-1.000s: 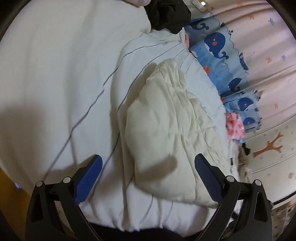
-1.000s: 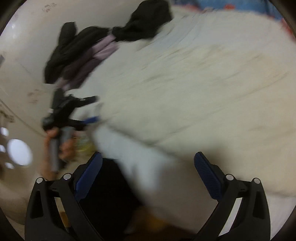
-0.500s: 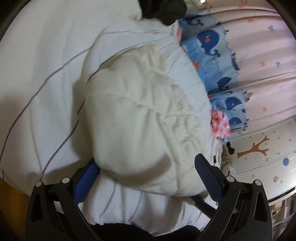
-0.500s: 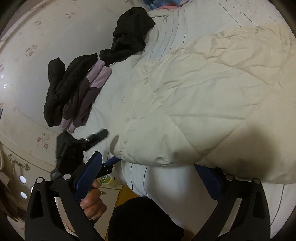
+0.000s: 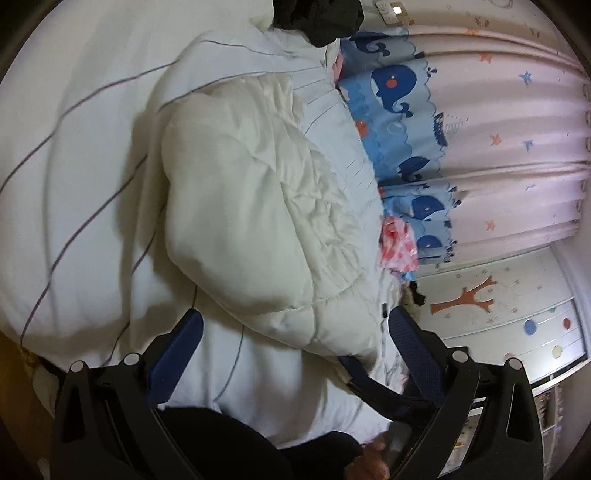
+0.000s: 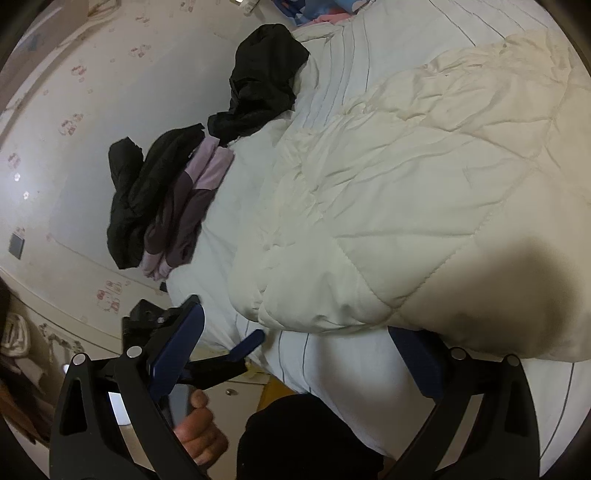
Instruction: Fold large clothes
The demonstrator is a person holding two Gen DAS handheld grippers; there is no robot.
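Left wrist view: the left claw stands spread wide and holds nothing, its blue left pad over the striped white bed. The cream quilted jacket lies bunched on the bed, its lower hem reaching down between the two pads without touching either. Under the hem's right corner pokes a blue finger of the right claw; how far it goes beneath is hidden. Further right hangs a whale-print curtain, and a black garment is cut off by the top edge.

Right wrist view: at the left a hand grips the other tool, half hidden behind the near frame. A black and purple clothes pile lies on the bed. The right claw is spread open too; its right pad sits under the jacket's shadowed hem, so contact cannot be made out.
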